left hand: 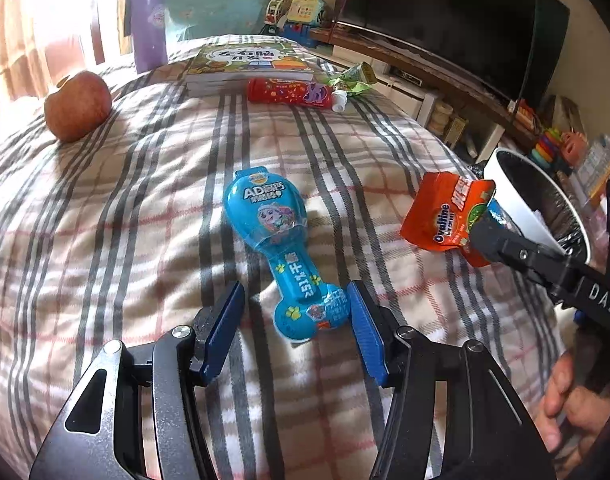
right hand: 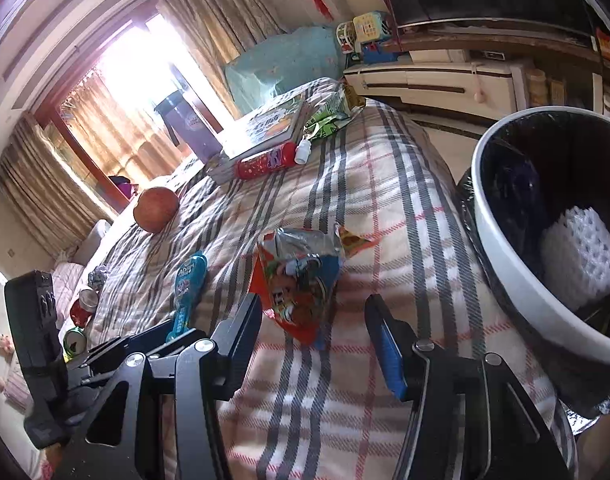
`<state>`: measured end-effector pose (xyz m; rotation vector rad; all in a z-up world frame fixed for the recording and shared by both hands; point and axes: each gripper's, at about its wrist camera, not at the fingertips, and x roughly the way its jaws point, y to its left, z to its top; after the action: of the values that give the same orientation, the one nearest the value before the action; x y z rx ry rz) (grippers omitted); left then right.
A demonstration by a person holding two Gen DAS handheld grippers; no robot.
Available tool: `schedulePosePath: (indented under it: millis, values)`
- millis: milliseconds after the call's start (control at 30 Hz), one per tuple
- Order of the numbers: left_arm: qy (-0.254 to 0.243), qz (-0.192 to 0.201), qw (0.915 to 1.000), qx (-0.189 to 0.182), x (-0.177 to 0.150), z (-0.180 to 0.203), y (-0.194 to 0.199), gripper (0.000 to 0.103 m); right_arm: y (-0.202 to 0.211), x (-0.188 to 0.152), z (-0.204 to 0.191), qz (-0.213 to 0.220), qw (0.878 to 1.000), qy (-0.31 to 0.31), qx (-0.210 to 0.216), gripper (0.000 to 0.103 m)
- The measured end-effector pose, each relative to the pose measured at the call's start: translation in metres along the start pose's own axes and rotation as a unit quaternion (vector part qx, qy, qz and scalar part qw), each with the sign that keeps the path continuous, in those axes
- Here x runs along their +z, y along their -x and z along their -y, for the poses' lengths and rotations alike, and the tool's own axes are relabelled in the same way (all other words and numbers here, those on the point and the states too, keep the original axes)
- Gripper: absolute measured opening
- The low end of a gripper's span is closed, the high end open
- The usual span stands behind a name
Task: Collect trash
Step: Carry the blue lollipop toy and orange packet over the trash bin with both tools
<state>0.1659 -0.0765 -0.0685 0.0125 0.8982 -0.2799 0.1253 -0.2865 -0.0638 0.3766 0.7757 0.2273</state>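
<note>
While the plaid checked bedspread (left hand: 145, 240) carries several loose items, the white round bin with a black liner (right hand: 505, 280) beside it already holds a white foam net (right hand: 581, 256), so I judge the collecting partly done. Left to gather, it seems, are the orange Ovaltine foil packet (left hand: 441, 212), the blue bone-shaped plastic drink bottle (left hand: 273, 240) and a crumpled green wrapper (left hand: 353, 80). Wide open and empty, the right gripper (right hand: 313, 344) straddles the packet's near corner; the left gripper (left hand: 297, 320), equally spread, brackets the bottle's lower end without clamping it.
</note>
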Motion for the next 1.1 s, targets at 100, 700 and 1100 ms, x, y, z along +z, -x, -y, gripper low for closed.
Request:
schedulePosePath:
  millis: [100, 700, 1100]
  values:
    - [0.008, -0.003, 0.9999, -0.009, 0.001, -0.003, 0.001, 0.054, -0.004, 0.002, 0.001, -0.005, 1.0, -0.005, 0.005, 0.053]
    - [-0.021, 0.009, 0.9997, -0.001, 0.002, 0.015, 0.005, 0.032, 0.025, -0.016, -0.009, 0.018, 1.0, 0.014, -0.006, 0.013]
    - [-0.054, 0.03, 0.9975, -0.032, -0.006, 0.049, 0.036, 0.032, 0.075, -0.02, -0.011, 0.064, 0.998, 0.015, -0.009, 0.013]
